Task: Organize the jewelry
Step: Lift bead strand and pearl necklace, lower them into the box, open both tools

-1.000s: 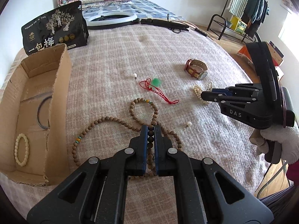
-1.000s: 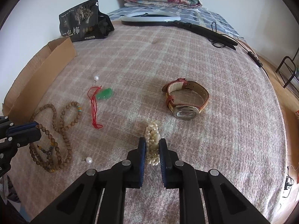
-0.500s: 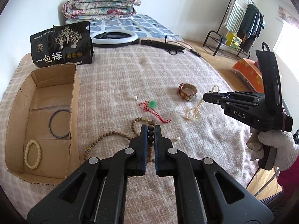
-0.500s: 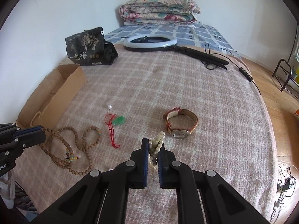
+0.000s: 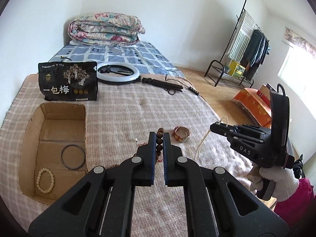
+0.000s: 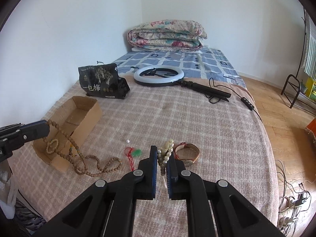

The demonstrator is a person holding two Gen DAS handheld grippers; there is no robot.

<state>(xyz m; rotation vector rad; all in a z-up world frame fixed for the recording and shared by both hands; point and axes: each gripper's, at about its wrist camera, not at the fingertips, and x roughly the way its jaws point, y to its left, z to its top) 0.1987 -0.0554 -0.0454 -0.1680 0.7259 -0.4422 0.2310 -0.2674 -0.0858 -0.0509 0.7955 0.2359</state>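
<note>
Across the checked pink bedspread (image 6: 197, 118), loose jewelry is scattered. A long brown wooden bead necklace (image 6: 92, 164) is pinched in the left gripper (image 5: 159, 136) fingers, a cream pearl strand (image 6: 165, 154) in the right gripper (image 6: 162, 156), probably for the open cardboard box (image 5: 59, 114).

My left gripper (image 5: 159, 138) is matte black plastic: two long fingers (image 5: 151, 148) lined with blue pads, angular cut-out arms behind, and round silver screws at the pivots. My right gripper (image 6: 162, 158) is built the same. From the left wrist view, its body carries white "DAS" lettering and a tall black curved handle. My right hand (image 5: 276, 183) wears a white knit glove, with a magenta sleeve below.
</note>
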